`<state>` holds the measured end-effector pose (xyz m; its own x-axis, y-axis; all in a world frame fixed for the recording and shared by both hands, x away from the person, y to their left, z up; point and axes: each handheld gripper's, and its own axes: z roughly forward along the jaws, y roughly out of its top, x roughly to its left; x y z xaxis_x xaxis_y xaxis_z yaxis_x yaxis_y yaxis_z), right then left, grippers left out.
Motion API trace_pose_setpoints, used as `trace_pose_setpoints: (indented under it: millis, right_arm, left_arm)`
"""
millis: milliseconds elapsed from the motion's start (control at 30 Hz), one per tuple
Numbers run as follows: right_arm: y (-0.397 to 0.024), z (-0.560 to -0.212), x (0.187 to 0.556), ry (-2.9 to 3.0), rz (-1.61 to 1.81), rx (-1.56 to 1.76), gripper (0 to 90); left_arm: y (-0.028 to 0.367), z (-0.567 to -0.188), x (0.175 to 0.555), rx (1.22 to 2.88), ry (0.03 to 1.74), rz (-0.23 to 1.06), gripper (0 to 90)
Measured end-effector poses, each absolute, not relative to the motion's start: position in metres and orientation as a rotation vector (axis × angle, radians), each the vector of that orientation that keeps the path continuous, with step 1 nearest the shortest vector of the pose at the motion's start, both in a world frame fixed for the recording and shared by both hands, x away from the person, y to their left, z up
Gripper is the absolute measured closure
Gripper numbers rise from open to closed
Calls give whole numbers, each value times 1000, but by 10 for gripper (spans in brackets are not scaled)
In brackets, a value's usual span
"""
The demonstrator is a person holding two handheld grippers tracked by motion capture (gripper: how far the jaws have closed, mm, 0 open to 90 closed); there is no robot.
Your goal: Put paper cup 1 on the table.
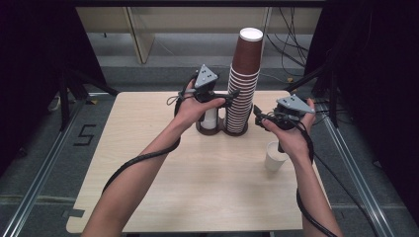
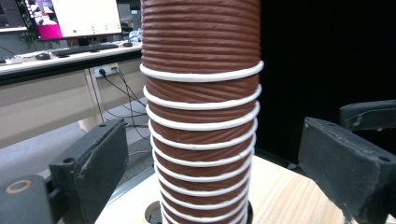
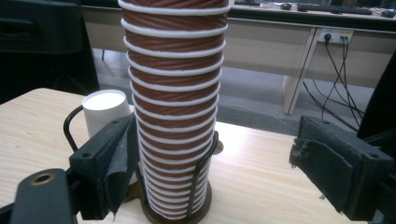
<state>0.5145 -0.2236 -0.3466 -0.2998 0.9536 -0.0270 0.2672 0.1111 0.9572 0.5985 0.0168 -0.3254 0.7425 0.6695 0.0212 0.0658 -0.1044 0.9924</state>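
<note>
Both tongs stand spread: left tongs [image 1: 232, 94] reach the upright cup stack [image 1: 243, 84] from its left, nearer than right tongs [image 1: 257, 114].

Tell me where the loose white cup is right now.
In the high view the white cup stands upright on the table's right side, just below the right claw and nearer the person than the brown cup stack.

One tall stack of brown paper cups [image 1: 243, 84] stands in a two-ring wire holder [image 1: 223, 129]; about fourteen white rims can be counted, the lowest ones being hard to separate. One white stack [image 1: 210, 118] fills the second ring. One loose white cup [image 1: 274, 155] sits at four o'clock of the holder.
</note>
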Motion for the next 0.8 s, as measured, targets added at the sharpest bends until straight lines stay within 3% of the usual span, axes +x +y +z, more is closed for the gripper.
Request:
trace_pose_setpoints:
  millis: [500, 800]
  right_arm:
    - [-225, -338, 520, 1675, 1237, 1212, 153]
    - [-225, -310, 527, 1632, 1278, 1185, 151]
  left_arm:
    - [8, -321, 615, 1606, 609, 540, 85]
    - [-2, -322, 621, 1603, 608, 533, 85]
